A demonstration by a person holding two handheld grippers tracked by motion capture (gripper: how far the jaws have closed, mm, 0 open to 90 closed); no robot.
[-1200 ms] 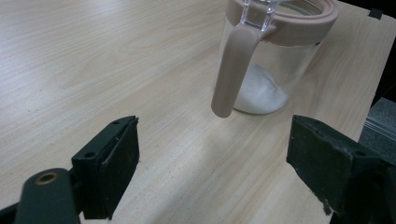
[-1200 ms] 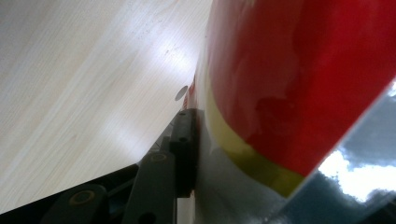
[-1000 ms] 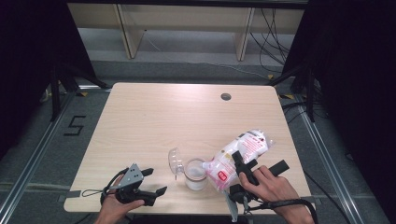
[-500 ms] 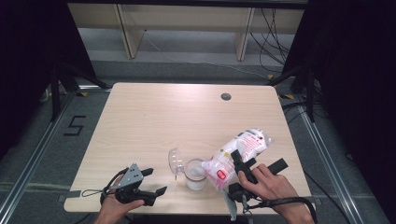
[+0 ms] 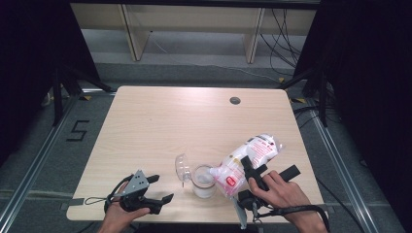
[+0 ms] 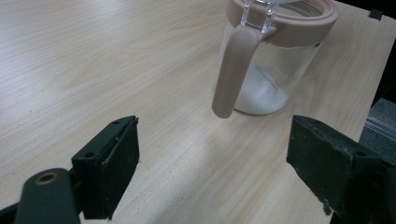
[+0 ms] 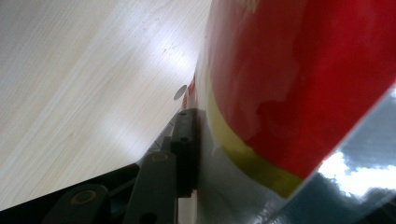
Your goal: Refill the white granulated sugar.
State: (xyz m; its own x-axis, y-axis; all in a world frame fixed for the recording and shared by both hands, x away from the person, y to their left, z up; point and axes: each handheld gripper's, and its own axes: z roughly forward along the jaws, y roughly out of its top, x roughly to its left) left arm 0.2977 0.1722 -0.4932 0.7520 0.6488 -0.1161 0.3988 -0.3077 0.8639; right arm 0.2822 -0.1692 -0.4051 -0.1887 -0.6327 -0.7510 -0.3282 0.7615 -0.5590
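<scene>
R tool (image 5: pixel 253 171) clamped on the bag (image 5: pixel 250 158), pad flat against the red/yellow film in the right gripper view. Bag is white w/ red label, tilted, low end over the rim of the jar (image 5: pixel 203 180) at the front of the worktop (image 5: pixel 160 126). Jar is clear w/ pink rim + handle, some white powder in the bottom, its clear lid (image 5: pixel 181 168) flipped open on the left side. L tool (image 5: pixel 163 188) resting on the worktop near front-left edge, jaws wide apart, nothing between them, pointing at the jar, not touching.
</scene>
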